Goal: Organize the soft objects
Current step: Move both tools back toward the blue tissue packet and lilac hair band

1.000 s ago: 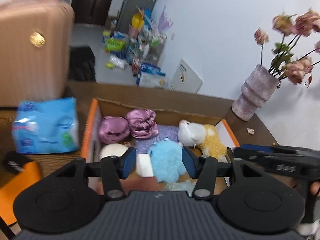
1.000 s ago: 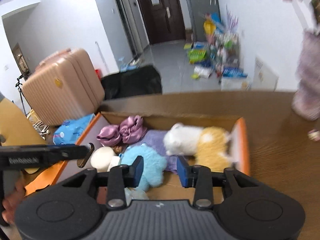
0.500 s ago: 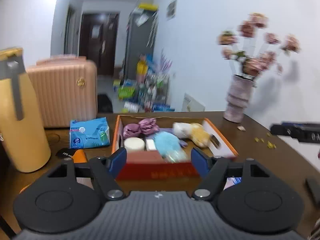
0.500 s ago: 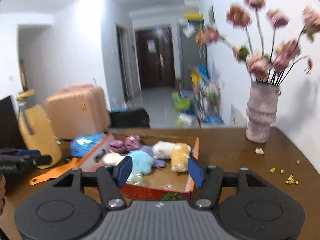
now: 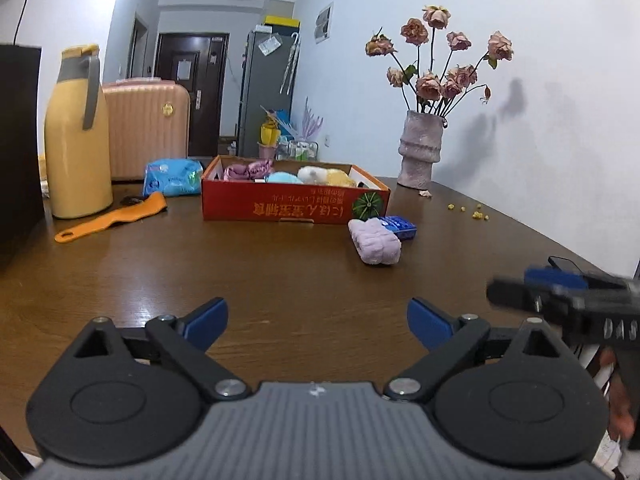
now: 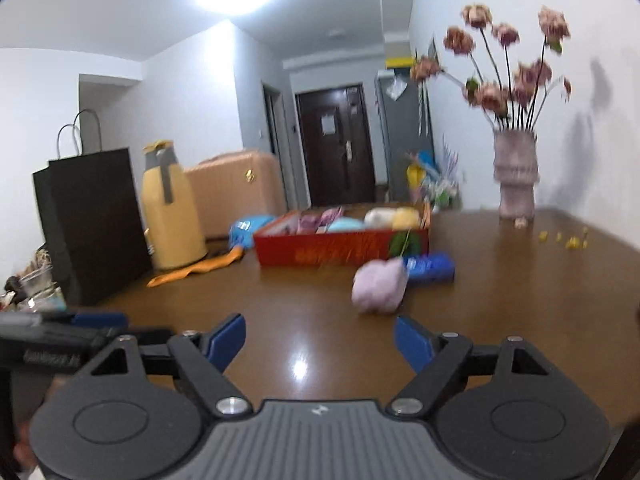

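Soft toys lie in the red box on the bench; a lilac roll rests just before it. Left tongs and right tongs have just been opening, both apart and empty.

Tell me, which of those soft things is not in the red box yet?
The pale purple rolled bundle. It lies on the bare table in front of the red box, beside a blue packet, while the other soft things sit inside the box.

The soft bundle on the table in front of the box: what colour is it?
Pale lilac bundle, clearest in the left wrist view.
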The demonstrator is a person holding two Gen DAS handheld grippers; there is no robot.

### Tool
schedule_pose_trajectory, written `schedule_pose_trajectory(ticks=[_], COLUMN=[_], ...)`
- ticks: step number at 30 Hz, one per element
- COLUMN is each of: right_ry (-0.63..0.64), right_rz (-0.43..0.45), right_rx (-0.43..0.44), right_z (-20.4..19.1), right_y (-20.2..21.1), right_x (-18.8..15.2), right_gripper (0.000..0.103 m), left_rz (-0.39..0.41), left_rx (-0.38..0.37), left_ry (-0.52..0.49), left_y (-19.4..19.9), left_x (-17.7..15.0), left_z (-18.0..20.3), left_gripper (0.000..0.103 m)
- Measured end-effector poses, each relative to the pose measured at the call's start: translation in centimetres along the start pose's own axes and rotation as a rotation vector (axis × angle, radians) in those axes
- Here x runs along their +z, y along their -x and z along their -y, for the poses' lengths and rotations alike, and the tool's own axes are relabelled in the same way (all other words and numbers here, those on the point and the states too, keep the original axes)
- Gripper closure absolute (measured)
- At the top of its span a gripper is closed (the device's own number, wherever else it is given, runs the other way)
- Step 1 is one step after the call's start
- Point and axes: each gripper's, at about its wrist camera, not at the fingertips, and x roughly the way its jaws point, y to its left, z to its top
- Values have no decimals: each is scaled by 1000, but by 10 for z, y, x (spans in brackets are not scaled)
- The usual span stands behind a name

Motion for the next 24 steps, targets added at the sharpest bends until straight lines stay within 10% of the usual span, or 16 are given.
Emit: schedule_pose_trajectory(ticks=[13,20,24], right_ry=[-56,-102,-143], right_rz=[-51,-59,-98], right_rx=[-45,-65,-95], right_z=[30,91,137], right_y=[-27,-96,-164], right_x=[-2,50,80], right_gripper=[20,23,42], left_rz=[-49,-38,-90], left_rx=[-40,-146,-206], left_ry=[-23,-28,-30], left_y=[-44,-136,-214], left_x=[11,68,101], left_z=[13,28,39], left_gripper=[1,0,10])
